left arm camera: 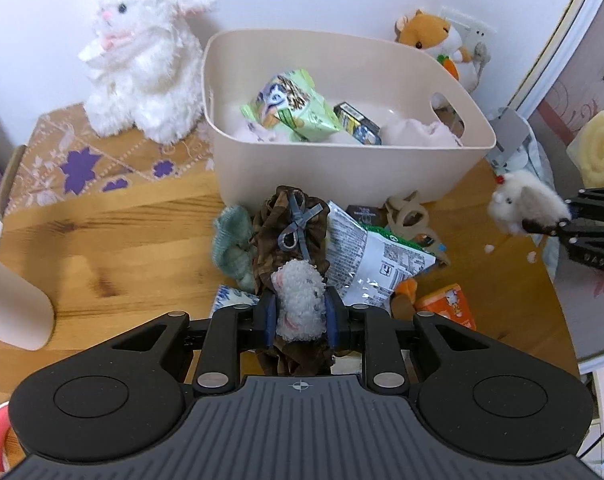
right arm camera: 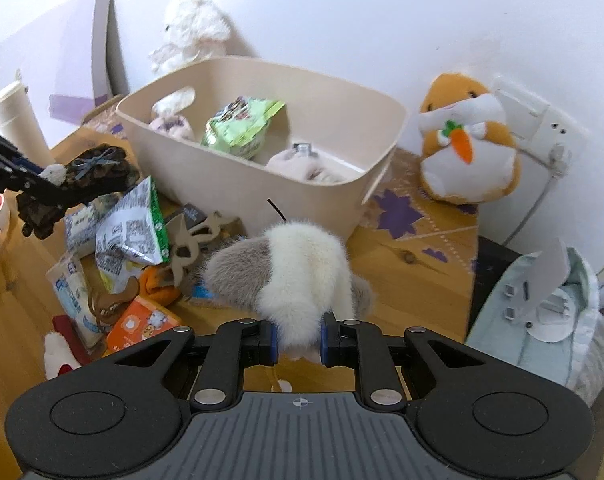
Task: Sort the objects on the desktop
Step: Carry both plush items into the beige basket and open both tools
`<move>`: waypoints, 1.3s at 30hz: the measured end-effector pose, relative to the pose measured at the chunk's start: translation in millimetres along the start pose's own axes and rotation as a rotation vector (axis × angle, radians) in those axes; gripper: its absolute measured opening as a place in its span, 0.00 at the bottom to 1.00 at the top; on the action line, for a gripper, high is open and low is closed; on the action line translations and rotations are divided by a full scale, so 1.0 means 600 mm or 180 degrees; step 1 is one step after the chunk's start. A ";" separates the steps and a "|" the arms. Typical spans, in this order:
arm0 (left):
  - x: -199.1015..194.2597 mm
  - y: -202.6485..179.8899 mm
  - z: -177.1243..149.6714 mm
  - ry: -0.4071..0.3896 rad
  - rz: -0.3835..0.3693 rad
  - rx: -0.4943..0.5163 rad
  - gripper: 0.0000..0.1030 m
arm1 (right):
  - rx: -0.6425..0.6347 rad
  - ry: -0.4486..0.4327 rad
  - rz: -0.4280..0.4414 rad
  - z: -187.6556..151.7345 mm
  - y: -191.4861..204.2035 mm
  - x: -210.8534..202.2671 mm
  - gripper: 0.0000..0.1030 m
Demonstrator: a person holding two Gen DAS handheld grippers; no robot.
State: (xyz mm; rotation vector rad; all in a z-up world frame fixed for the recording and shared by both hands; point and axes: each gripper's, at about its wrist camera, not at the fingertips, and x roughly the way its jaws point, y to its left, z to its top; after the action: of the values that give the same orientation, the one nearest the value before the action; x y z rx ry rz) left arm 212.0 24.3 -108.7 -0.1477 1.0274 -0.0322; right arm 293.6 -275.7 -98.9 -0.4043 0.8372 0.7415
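Note:
My left gripper is shut on a brown lace hair accessory with a grey bow and a white fluffy ball, held above the pile in front of the beige bin. It also shows in the right wrist view. My right gripper is shut on a white and grey furry toy, held above the table right of the pile; the toy also shows in the left wrist view. The bin holds a green snack bag, a small box and pinkish plush items.
Loose items lie on the wooden table: a silver snack bag, a teal knit piece, an orange box, a beige clip. A white plush lamb and hamster plush stand by the wall. A beige cup stands left.

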 end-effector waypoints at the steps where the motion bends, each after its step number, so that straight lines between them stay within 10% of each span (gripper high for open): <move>1: -0.004 0.002 0.001 -0.0013 0.0004 0.0005 0.22 | 0.0012 -0.0016 -0.0016 0.001 -0.003 -0.005 0.17; 19: -0.088 0.003 0.109 -0.0611 -0.0019 0.0239 0.22 | 0.0079 -0.0517 -0.0301 0.066 -0.044 -0.070 0.17; 39: 0.032 -0.061 0.233 -0.0720 0.0193 0.0364 0.22 | 0.0330 -0.0622 -0.0226 0.197 -0.013 0.069 0.17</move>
State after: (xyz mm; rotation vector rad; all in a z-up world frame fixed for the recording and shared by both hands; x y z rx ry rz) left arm 343.1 1.4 -48.9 -0.0152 0.8014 -0.0184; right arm 379.3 -193.5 -58.3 -0.2628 0.6709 0.6573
